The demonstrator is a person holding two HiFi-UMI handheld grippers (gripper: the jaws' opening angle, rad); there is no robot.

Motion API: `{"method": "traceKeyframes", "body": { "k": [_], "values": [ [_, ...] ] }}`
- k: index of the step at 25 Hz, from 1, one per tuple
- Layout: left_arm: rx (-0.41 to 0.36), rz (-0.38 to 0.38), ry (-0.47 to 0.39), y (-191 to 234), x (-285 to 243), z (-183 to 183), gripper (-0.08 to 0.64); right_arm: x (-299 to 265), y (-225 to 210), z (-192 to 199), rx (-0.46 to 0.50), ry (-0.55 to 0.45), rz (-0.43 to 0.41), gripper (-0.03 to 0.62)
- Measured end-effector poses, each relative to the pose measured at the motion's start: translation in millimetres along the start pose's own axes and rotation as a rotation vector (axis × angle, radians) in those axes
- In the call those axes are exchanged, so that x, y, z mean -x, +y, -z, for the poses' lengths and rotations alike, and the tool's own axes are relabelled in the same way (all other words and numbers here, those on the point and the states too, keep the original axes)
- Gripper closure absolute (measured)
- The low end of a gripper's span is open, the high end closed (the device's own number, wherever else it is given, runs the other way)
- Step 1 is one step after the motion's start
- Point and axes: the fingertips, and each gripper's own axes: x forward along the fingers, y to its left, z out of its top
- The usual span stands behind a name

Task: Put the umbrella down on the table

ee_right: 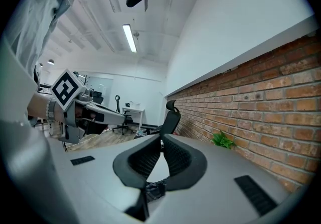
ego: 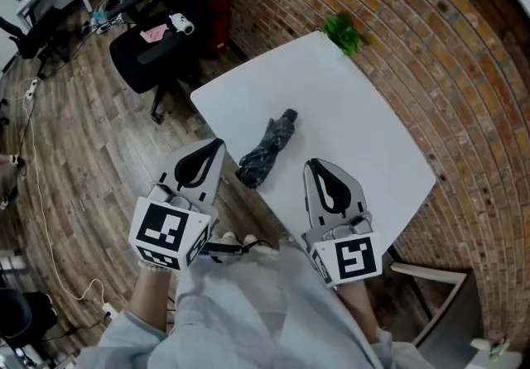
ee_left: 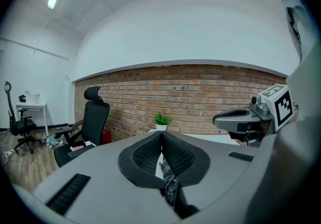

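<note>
A folded dark patterned umbrella (ego: 267, 147) lies on the white table (ego: 356, 127), near its front-left edge, with nothing holding it. My left gripper (ego: 220, 143) hovers just left of it, over the table edge, jaws shut and empty. To the umbrella's right, my right gripper (ego: 312, 164) is shut and empty above the tabletop. In the left gripper view the closed left gripper (ee_left: 161, 133) has a bit of the umbrella (ee_left: 170, 187) showing below it. The right gripper view shows the right gripper (ee_right: 161, 140) closed too, with the umbrella (ee_right: 154, 189) low behind the jaws.
A small green plant (ego: 343, 32) stands at the table's far corner by the brick wall (ego: 431, 45). A black office chair (ego: 157, 45) with small items on its seat stands on the wooden floor beyond the table. A cable (ego: 37, 185) runs across the floor at left.
</note>
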Motion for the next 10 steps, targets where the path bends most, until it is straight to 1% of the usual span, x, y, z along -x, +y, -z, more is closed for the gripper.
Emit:
{"method": "traceKeyframes", "body": {
  "k": [6, 10],
  "values": [
    [0.002, 0.045, -0.014, -3.9, 0.0, 0.2, 0.541, -2.3, 2.0, 0.3, 0.003, 0.001, 0.001, 0.545],
    [0.002, 0.06, -0.015, -5.8, -3.3, -0.8, 0.541, -4.3, -0.1, 0.7, 0.005, 0.002, 0.0, 0.545]
  ]
}}
